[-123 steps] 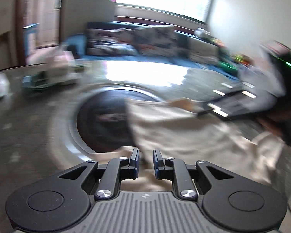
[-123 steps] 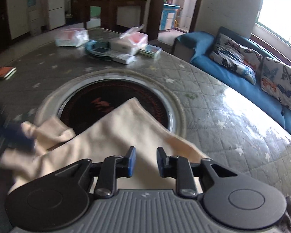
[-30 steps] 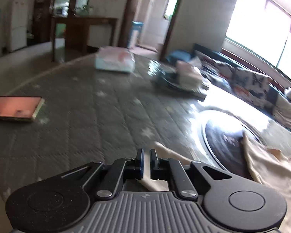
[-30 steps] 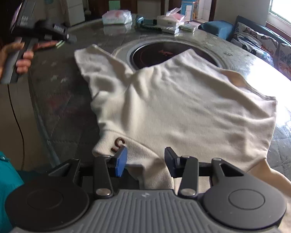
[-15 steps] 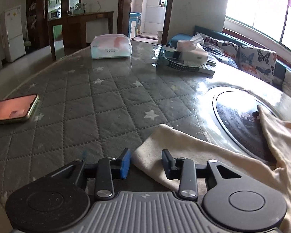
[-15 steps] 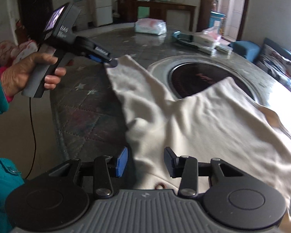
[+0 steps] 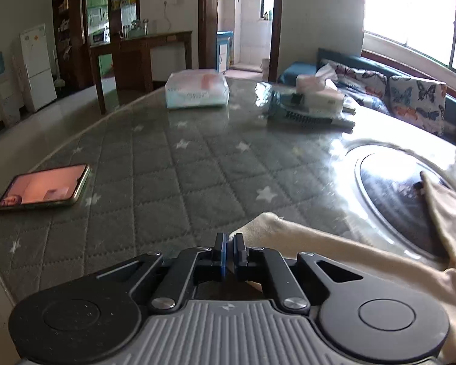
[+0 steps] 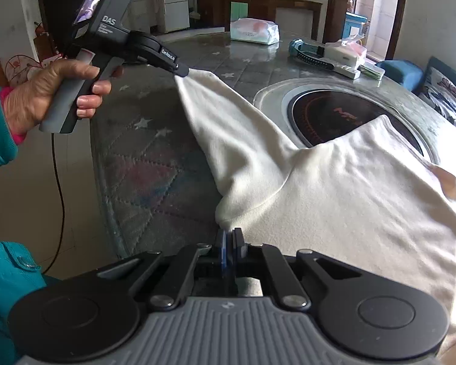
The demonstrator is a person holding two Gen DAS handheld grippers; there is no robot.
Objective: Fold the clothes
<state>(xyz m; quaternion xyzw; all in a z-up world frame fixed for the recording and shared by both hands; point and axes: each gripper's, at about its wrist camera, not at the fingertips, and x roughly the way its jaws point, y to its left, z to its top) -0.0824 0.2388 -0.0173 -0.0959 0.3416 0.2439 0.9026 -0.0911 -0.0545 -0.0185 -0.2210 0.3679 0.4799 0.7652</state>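
Your right wrist view takes in the whole cream, soft-knit long-sleeved top [image 8: 334, 188]: its body lies spread over the table's near side and partly across the round black glass cooktop [image 8: 334, 115] set in a silvery ring, with one sleeve stretched out to the left. That view also shows your left hand [image 8: 51, 94] around the grey pistol grip, and your left gripper [image 8: 182, 71] pinching the sleeve's cuff at its black tip. Your right gripper [image 8: 229, 237] has its blue-padded fingers pressed together on a fold at the garment's near edge, beside the underarm.

Your left wrist view shows little of the top, only the sleeve end caught between the closed fingers. It does show a smartphone with a lit pinkish screen [image 7: 45, 188] lying flat at far left on the grey quilted, star-printed table cover [image 7: 167, 176] under glossy glass. Both views show the soft plastic tissue pack [image 7: 197, 89] and a tissue box [image 7: 319, 91] on the table's far side.
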